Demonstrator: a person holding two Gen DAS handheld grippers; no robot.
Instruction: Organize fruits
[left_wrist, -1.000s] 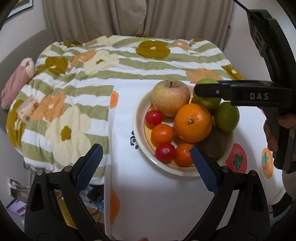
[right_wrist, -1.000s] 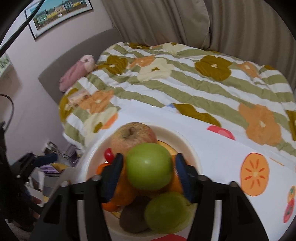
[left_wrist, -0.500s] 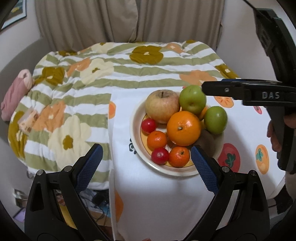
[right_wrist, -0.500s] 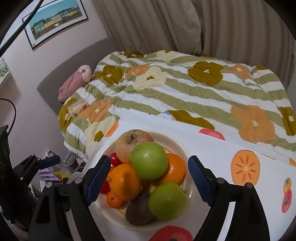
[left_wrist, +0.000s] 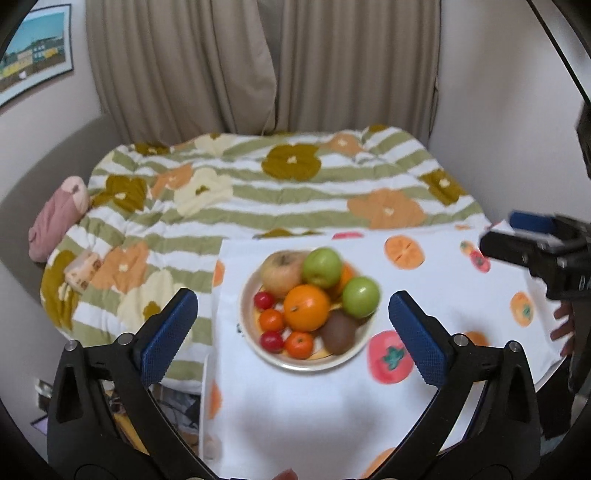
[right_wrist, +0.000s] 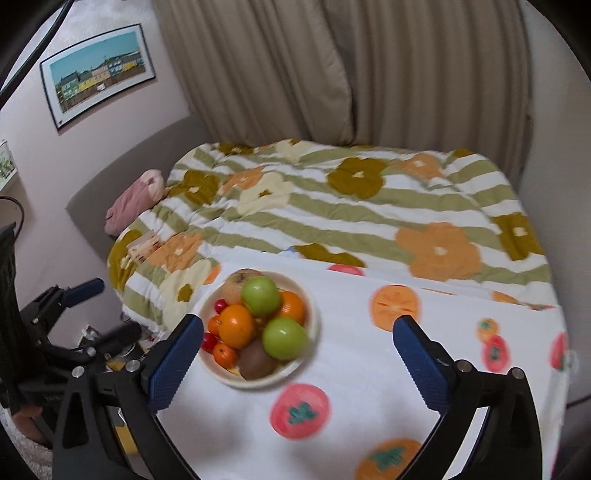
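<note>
A cream bowl (left_wrist: 303, 365) (right_wrist: 258, 384) on the white fruit-print tablecloth (left_wrist: 295, 413) holds a pile of fruit. In it are a russet apple (left_wrist: 280, 273), two green apples (left_wrist: 322, 266) (left_wrist: 361, 297), a large orange (left_wrist: 306, 307), a kiwi (left_wrist: 338, 334), small mandarins and cherry tomatoes. My left gripper (left_wrist: 290, 299) is open, above and in front of the bowl, with nothing in it. The right gripper (right_wrist: 297, 323) hangs well back from the bowl; its jaws are opening wide and hold nothing. The top green apple (right_wrist: 260, 295) rests free on the pile.
Behind the table lies a bed with a green-striped floral quilt (left_wrist: 277, 192) and a pink cushion (left_wrist: 55, 221). Beige curtains (right_wrist: 369, 74) and a framed picture (right_wrist: 98, 74) are on the walls. Clutter sits on the floor left of the table (right_wrist: 92, 332).
The right gripper let go of the green apple, which stays on top of the pile, and its jaws spread wide. Both grippers rose and pulled back, so the bowl looks smaller.
</note>
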